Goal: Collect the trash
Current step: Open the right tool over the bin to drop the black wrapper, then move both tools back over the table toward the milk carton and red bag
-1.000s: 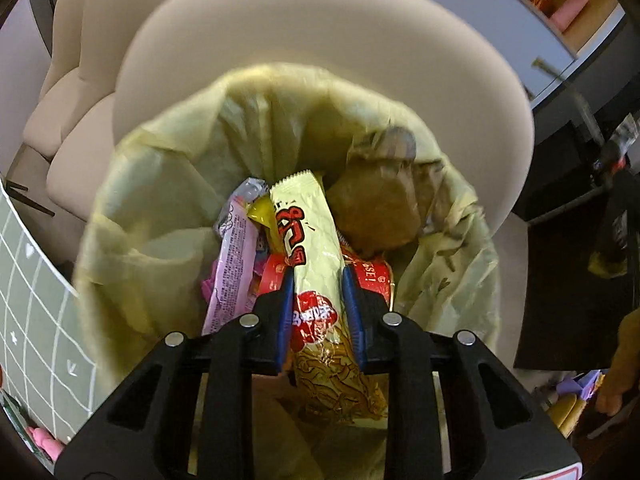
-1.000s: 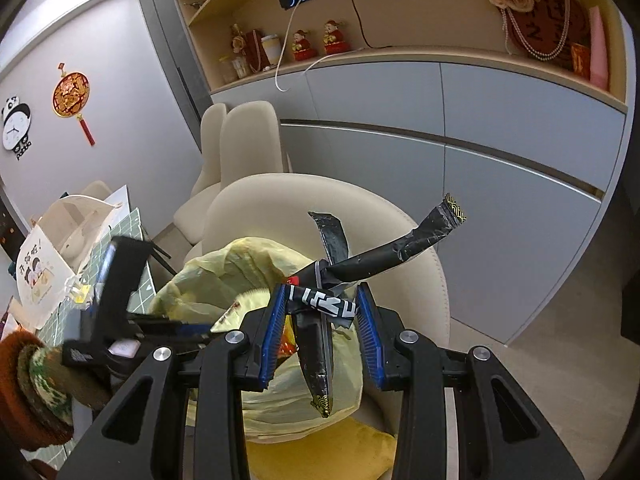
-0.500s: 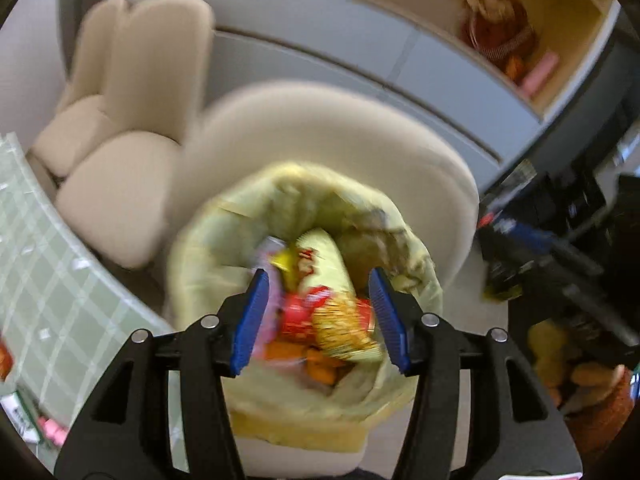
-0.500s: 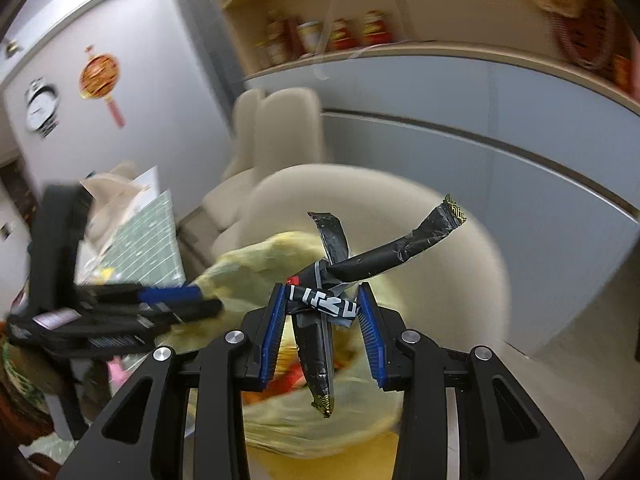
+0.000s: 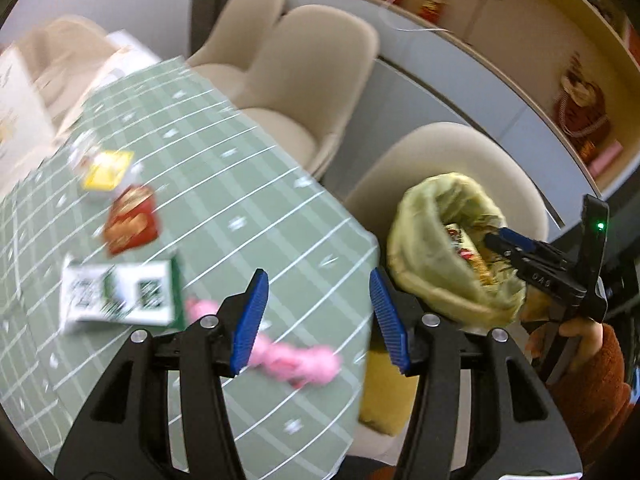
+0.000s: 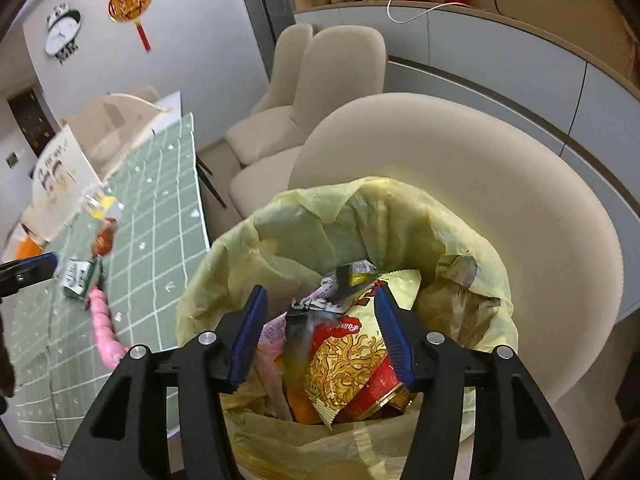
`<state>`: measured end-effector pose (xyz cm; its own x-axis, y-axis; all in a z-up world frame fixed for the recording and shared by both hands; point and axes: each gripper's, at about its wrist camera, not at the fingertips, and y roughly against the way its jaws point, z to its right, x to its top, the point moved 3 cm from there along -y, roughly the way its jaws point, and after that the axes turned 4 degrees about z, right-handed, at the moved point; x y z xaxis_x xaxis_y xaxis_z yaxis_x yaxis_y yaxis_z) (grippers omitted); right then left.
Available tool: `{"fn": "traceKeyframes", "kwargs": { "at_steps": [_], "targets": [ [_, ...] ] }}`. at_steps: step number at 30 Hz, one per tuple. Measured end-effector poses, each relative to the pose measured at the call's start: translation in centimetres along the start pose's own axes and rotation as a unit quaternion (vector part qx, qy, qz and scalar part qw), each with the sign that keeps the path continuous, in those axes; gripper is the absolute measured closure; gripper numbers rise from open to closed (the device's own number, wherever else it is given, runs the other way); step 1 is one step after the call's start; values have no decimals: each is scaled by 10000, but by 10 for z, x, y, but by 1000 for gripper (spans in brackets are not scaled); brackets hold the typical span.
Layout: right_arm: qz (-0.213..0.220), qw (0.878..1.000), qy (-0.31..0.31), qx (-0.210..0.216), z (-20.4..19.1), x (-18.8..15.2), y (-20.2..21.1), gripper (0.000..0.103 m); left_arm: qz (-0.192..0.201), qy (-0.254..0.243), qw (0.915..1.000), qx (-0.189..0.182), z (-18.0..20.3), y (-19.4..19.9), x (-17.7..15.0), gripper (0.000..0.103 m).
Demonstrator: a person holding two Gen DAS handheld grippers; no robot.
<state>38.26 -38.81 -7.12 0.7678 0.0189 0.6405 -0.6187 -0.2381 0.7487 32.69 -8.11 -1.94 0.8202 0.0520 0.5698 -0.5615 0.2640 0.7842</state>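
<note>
A dining room with grey cabinets and cream upholstered chairs surrounded a tabletop covered in a green cloth with a white grid. On the rounded cream chair just off the tabletop's edge sat a yellow plastic trash bag, its mouth wide, filled with wrappers. A gold-and-red noodle packet lay on top, with a crumpled black-and-silver wrapper resting loose across it. The right tongs hung over the bag's mouth, their blue pads just spread wide, pinching nothing. The left tongs hovered over the tabletop's near edge, spread and empty. On the cloth lay a white-and-green printed carton, a red snack packet, a pink crumpled wrapper close to the near edge, and a small yellow packet further in.
</note>
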Motion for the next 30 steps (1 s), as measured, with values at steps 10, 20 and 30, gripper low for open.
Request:
{"fn": "traceKeyframes", "kwargs": {
  "at_steps": [10, 20, 30],
  "targets": [
    [303, 9992, -33, -246, -40, -8, 40, 50, -70, 381, 9992, 60, -69, 24, -27, 53],
    [493, 9988, -18, -9, -124, -18, 71, 50, 145, 181, 9997, 77, -140, 45, -43, 53],
    [235, 9991, 281, 226, -213, -31, 49, 50, 350, -573, 9970, -374, -185, 31, -14, 48]
  ]
}}
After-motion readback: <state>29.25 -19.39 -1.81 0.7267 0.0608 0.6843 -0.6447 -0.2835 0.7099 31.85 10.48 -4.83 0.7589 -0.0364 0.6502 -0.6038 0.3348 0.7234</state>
